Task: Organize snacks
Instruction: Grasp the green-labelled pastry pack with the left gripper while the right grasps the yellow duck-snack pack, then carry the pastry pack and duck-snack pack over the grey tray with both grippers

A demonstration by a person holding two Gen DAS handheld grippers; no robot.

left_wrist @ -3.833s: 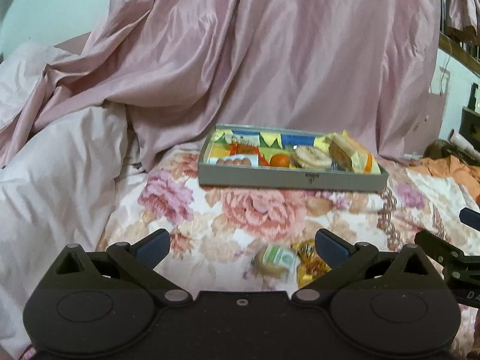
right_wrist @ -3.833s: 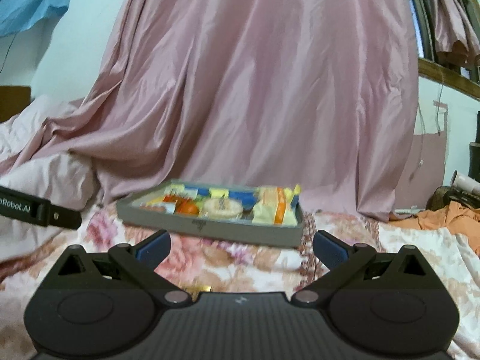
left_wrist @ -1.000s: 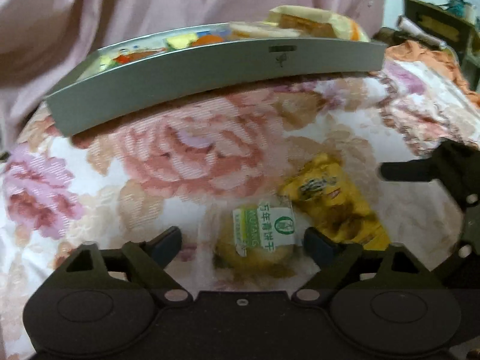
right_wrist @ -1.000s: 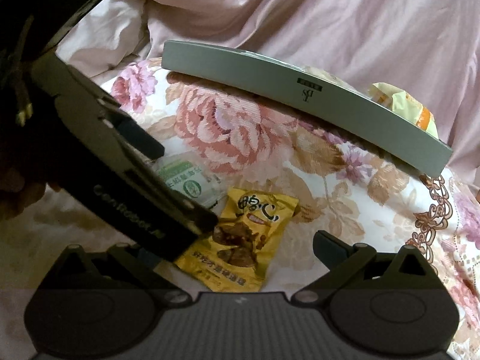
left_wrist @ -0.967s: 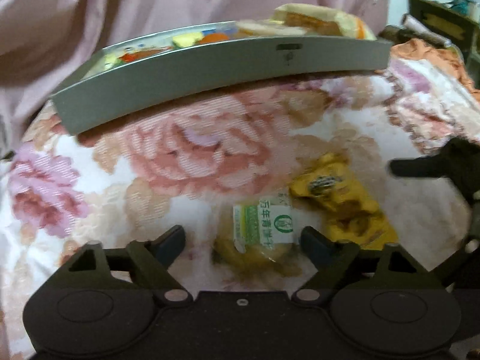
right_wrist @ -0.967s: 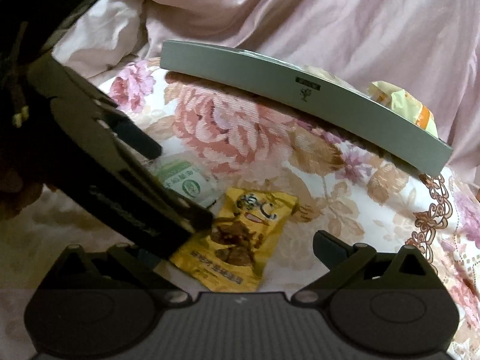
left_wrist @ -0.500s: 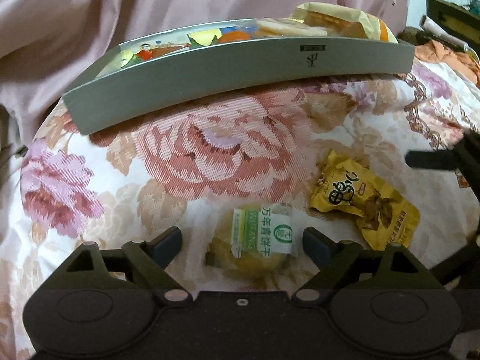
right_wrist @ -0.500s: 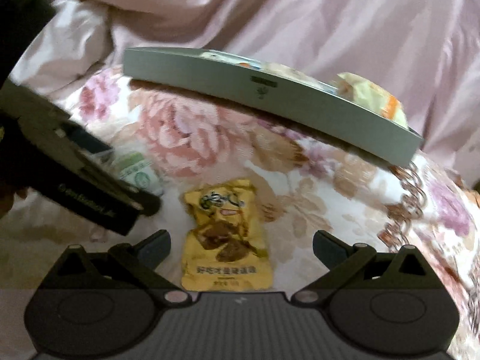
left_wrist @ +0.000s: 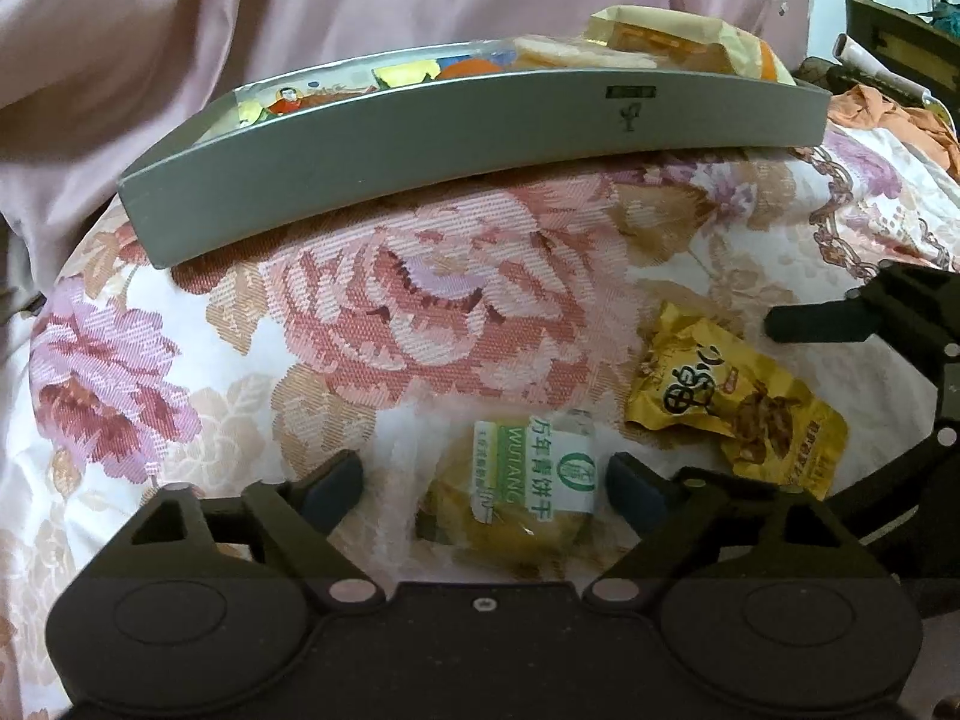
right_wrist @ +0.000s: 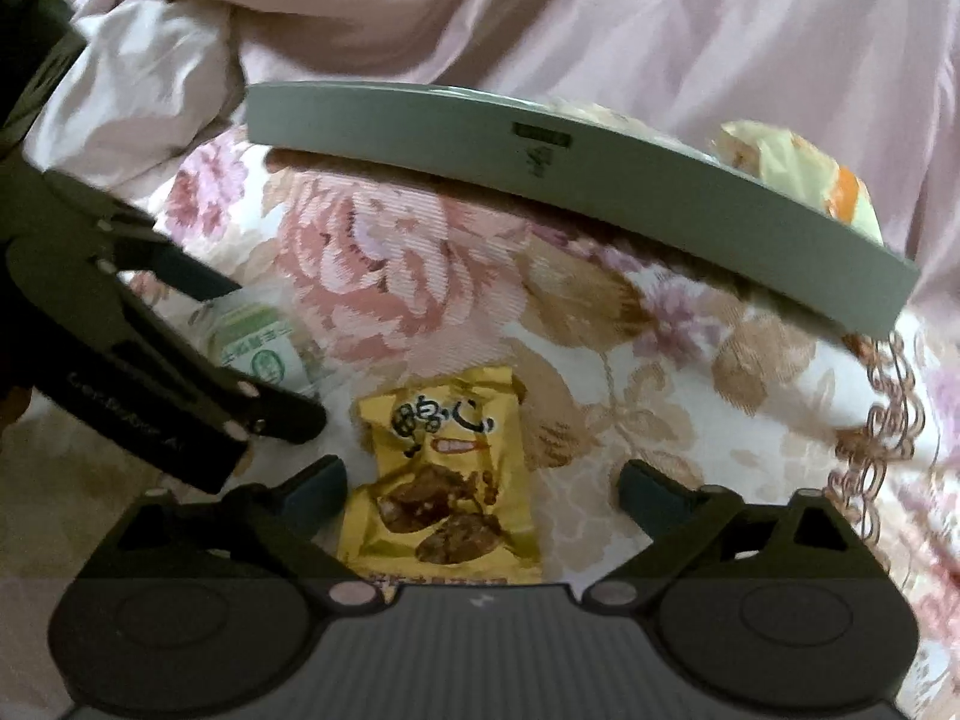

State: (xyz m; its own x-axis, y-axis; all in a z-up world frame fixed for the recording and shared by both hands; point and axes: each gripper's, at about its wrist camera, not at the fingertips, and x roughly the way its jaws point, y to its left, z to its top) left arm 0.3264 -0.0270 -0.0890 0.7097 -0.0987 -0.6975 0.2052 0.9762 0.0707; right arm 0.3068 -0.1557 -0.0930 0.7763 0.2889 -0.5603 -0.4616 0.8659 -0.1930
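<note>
Left wrist view first: left gripper (left_wrist: 483, 483) hangs low over the floral bedspread (left_wrist: 420, 300) with its jaws spread wide and nothing clamped; the green-labelled biscuit pack (left_wrist: 528, 492) lies flat between the two fingertips, touching neither; the yellow snack packet (left_wrist: 732, 408) lies just right of it, a little farther off; one finger of the right gripper (left_wrist: 822, 324) reaches in from the right edge, above that packet; the grey tray (left_wrist: 456, 144) sits far across the bedspread, filled with assorted snacks.

Right wrist view: right gripper (right_wrist: 483, 492) is likewise released, jaws wide; the yellow snack packet (right_wrist: 444, 480) lies between its fingertips, nearer the left one; the left gripper (right_wrist: 222, 354) enters from the left, straddling the biscuit pack (right_wrist: 264, 348); the grey tray (right_wrist: 540, 180) lies beyond, pink draped cloth (right_wrist: 540, 18) behind it.
</note>
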